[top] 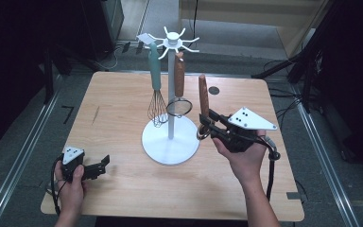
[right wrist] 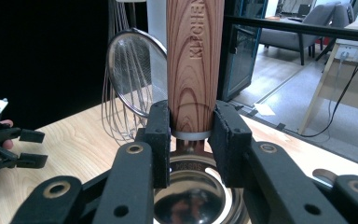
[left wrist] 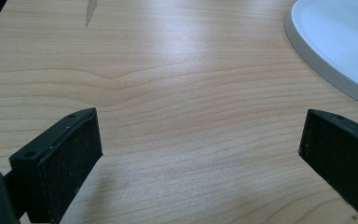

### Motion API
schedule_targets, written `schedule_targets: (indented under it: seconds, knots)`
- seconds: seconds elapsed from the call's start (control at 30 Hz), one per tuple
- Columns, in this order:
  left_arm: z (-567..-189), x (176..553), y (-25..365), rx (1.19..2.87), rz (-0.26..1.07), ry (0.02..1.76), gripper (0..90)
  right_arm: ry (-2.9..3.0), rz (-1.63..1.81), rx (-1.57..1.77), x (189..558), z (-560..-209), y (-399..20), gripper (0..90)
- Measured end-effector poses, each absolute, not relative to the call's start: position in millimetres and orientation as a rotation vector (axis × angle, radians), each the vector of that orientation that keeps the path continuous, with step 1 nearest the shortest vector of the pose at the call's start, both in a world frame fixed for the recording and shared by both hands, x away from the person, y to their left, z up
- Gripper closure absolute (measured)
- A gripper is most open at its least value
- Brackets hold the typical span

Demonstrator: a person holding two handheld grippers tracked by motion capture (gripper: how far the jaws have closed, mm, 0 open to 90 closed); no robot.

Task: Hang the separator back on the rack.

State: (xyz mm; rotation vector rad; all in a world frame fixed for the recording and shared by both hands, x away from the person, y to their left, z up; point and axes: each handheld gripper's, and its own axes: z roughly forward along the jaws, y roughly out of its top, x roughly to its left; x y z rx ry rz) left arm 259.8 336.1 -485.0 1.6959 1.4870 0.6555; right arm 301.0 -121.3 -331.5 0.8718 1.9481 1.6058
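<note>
A right gripper clamps the wooden handle of a ladle, held upright just beside the white stand near the table's centre (its metal bowl hangs below the jaws). A whisk and strainer hang on the stand. The left gripper rests on the table, jaws wide apart, gripping nothing.

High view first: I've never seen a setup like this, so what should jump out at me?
A white utensil stand rises mid-table, with a teal-handled whisk and a wooden-handled strainer hanging from its top hooks. Just right of its base, the right claw clamps the lower end of an upright wooden-handled utensil, a shiny metal bowl below the handle. The left claw rests open near the table's front left corner.
</note>
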Motion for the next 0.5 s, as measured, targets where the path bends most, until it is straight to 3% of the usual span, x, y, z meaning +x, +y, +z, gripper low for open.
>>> schedule_targets:
  seconds: [0.5]
  knots:
    - [-485.0,260.0,336.1,1.7,0.655,1.486,0.0,1.926,1.616,0.854,304.7,-323.9,-117.0,71.5]
